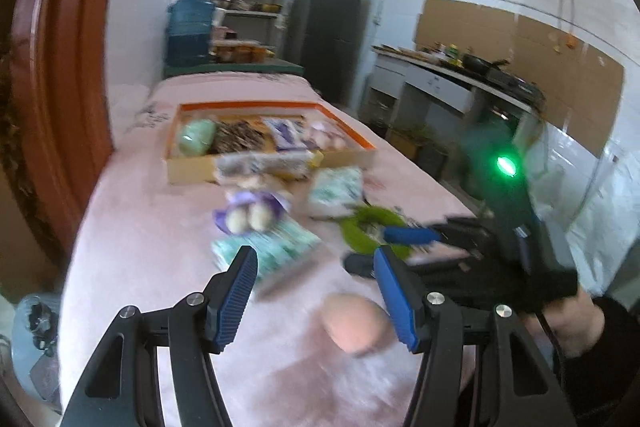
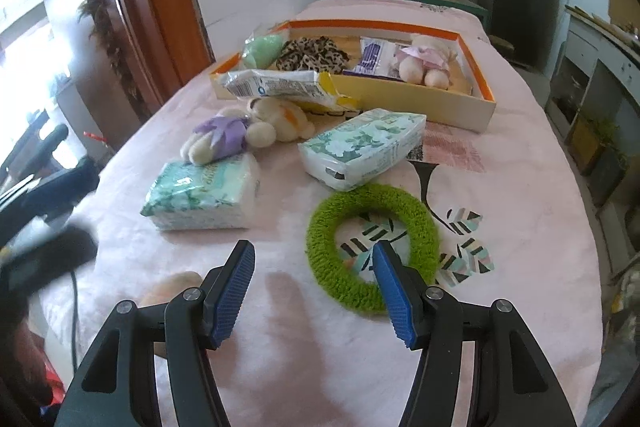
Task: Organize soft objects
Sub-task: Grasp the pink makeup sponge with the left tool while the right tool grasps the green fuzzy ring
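Both grippers are over a table covered by a pink cloth [image 2: 500,131]. The left gripper [image 1: 316,263] is released, its 2 blue pads spread wide with nothing between them; a peach-coloured soft object [image 1: 354,323] lies on the cloth just beside its right pad, and the blur leaves contact unclear. The right gripper [image 2: 314,259] is likewise released and empty, low over the near part of the table. Its right fingertip sits in front of the near rim of a green fuzzy ring [image 2: 340,223], which lies flat on the cloth; whether the 2 touch cannot be told. To the left of the ring lies a floral tissue pack [image 2: 204,193], and a second floral tissue pack [image 2: 364,147] lies just beyond the ring, tilted. A plush toy with a purple bow [image 2: 228,135] rests against the far edge of the left pack. Farther back stands a shallow cardboard tray with an orange rim [image 2: 486,109]. It holds a pale green item [image 2: 262,51], a leopard-print fabric piece [image 2: 312,57], a purple-printed packet [image 2: 374,61] and a plush toy with a pink bow [image 2: 424,65]. A white printed packet [image 2: 280,87] lies across the tray's near-left wall.
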